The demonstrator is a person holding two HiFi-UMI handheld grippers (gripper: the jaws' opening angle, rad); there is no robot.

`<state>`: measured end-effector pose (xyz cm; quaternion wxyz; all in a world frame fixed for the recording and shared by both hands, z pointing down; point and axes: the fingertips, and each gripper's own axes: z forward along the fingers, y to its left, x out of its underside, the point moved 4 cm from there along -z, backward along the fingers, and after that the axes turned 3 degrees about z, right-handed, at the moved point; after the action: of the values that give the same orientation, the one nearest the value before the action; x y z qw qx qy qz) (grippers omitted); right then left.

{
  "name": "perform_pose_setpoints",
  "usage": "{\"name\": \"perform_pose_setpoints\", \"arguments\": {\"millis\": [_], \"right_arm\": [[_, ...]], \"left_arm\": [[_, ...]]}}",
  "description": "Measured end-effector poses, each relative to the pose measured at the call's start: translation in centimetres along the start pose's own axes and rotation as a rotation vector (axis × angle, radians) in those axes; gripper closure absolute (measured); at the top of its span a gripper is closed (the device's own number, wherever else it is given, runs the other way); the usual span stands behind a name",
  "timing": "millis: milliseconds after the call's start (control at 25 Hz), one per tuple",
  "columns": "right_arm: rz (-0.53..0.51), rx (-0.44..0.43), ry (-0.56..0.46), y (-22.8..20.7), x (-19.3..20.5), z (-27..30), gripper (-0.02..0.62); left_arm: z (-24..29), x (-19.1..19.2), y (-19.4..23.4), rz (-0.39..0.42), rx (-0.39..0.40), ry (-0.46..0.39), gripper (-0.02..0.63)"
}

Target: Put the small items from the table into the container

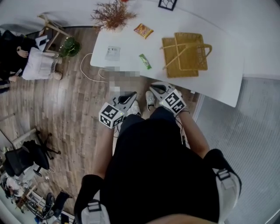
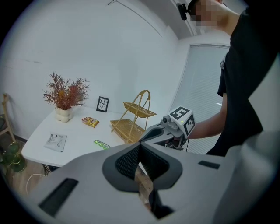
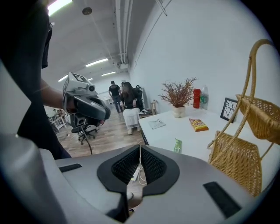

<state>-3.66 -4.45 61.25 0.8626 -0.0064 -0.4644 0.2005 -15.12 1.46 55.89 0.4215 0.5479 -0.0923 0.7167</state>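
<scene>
Operator in a black top stands short of the surface (image 1: 218, 74), a tool in each hand, held low in front of the waist over the wood floor (image 1: 74, 113); left tongs (image 1: 130, 97) closed, pads together; right tongs (image 1: 154, 89) closed too, pads met; the two tools sit side by side, close but apart, noses tilted down toward the surface's near edge; black office chair (image 1: 30, 155) on the floor off to the near left.

On the white surface, nearest first: green packet (image 1: 145, 61) lies flat close to the near edge, about mid-length; white sachet (image 1: 112, 53) flat to its left, toward the left end; wicker basket (image 1: 186, 54) to the right of the green packet, two tiers with a hoop handle, near the packet but not touching it; orange snack bag (image 1: 143, 30) farther back, between sachet and basket, apart from both; all three small items are on the surface, outside the basket.

Far left corner: dried plant (image 1: 113, 15) in a pale vase, red bottle (image 3: 197, 98) just beside it; small black frame (image 1: 167, 4) at the far edge against the wall.

Off the left end: white cable (image 1: 89, 70) looped on the floor; seated person (image 1: 39, 63) beyond it.
</scene>
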Motion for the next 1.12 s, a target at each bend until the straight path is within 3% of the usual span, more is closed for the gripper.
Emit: {"name": "perform_pose_setpoints", "arguments": {"millis": [240,440,560,640,680,880,1120], "right_arm": [[0.130,0.015,0.004,-3.8,1.0,2.5,0.566],[0.157,0.065,0.028,-6.7,1.1,5.7,0.565],[0.142,0.126,0.075,-8.5,1.2,7.2,0.541],[0.119,0.163,0.127,-9.4,1.5,8.2,0.444],[0.103,0.179,0.156,-9.8,1.8,8.6,0.428],[0.021,0.213,0.261,-11.2,2.1,11.0,0.416],[-0.001,0.254,0.367,-11.7,2.6,12.8,0.416]], "left_arm": [[1.3,0.9,0.7,-0.048,-0.029,0.023,0.603],[1.7,2.0,1.1,-0.099,-0.044,0.041,0.603],[2.0,2.7,1.4,-0.124,-0.051,0.055,0.603],[2.1,3.2,1.6,-0.141,-0.054,0.064,0.603],[2.2,3.4,1.6,-0.150,-0.054,0.068,0.603],[2.9,4.3,2.1,-0.179,-0.053,0.079,0.603],[3.1,4.9,2.3,-0.207,-0.046,0.080,0.603]]}}
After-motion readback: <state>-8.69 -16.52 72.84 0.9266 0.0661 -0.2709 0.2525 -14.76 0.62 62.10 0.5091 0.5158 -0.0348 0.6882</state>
